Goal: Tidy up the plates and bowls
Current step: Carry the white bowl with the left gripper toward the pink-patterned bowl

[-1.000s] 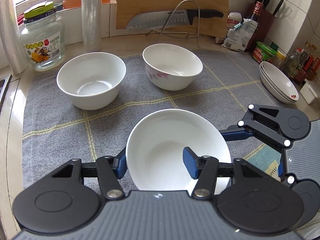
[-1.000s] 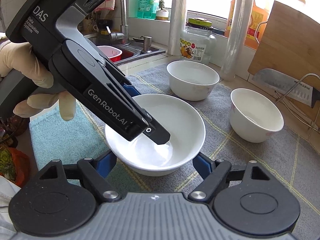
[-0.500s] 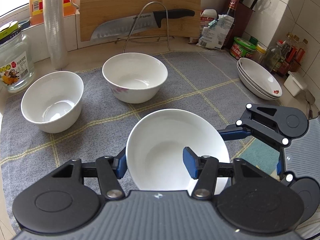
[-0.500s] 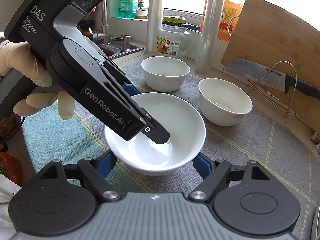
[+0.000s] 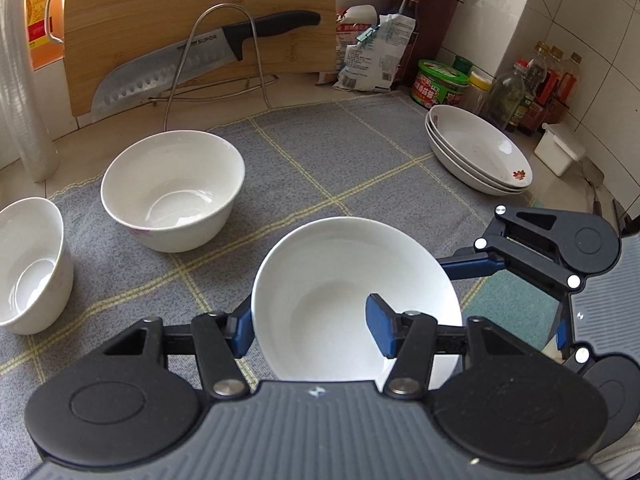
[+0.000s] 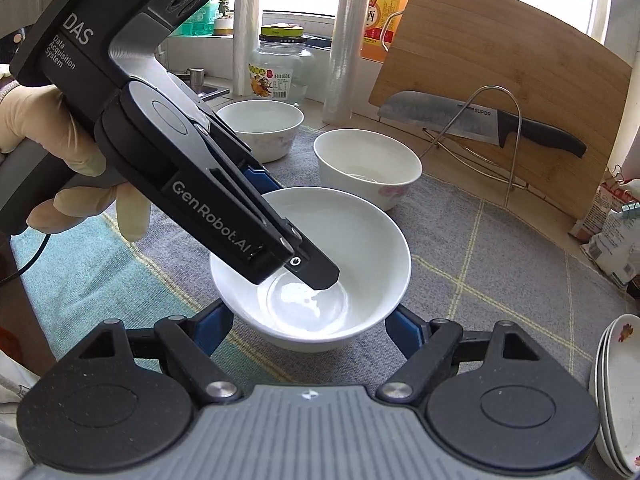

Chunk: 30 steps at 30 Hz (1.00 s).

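A white bowl point(image 5: 352, 292) hangs just over the grey checked mat point(image 5: 360, 160), held from two sides. My left gripper point(image 5: 312, 328) is shut on its near rim, one blue pad inside and one outside. My right gripper point(image 6: 310, 332) is shut on the same bowl point(image 6: 344, 240), its pads against the lower wall on both sides; from the left wrist it shows at the bowl's right point(image 5: 516, 300). Two more white bowls point(image 5: 172, 188) point(image 5: 28, 264) stand on the mat to the left. A stack of three shallow plates point(image 5: 480, 152) lies at the mat's far right corner.
A cutting board point(image 5: 192, 20), a large knife point(image 5: 200, 60) and a wire rack point(image 5: 224, 52) stand behind the mat. Bottles, jars and packets point(image 5: 440, 84) crowd the right back corner by the tiled wall. A gloved hand point(image 6: 48, 140) holds the left gripper; a teal cloth point(image 6: 100, 272) lies under it.
Both grippers have carried the bowl to the right across the mat. The two standing bowls have slid leftward in view and the plate stack has come nearer. Neither grip has altered.
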Available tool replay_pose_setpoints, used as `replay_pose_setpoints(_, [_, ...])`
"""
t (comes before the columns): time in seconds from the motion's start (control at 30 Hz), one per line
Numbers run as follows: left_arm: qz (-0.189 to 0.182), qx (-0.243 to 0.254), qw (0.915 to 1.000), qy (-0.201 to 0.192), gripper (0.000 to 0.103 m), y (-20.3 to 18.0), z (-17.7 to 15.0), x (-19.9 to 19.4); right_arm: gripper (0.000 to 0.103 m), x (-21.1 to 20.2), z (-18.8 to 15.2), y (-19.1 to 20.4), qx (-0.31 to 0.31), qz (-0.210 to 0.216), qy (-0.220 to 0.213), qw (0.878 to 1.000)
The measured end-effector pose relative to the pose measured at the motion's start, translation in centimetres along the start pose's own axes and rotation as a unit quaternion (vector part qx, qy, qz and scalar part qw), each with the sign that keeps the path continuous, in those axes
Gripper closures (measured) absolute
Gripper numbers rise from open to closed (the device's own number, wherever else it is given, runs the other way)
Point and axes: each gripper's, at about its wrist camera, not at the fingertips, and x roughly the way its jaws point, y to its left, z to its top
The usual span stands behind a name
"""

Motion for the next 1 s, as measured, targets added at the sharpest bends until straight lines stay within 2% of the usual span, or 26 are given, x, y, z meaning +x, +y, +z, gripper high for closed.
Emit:
replay_pose_setpoints(0.43, [-0.022,0.026,0.9994,0.004,0.048,-1.7,2.6,3.1,0.017,-0.1,-1.1,-3.2,0.025,-0.029,0.011,0.999])
replay_pose_setpoints(1.0, [-0.03,0.015,0.9994,0.012,0.048,-1.6,2.8,4.7,0.017,0.8,-1.5,-4.4,0.039,-0.027,0.026,0.999])
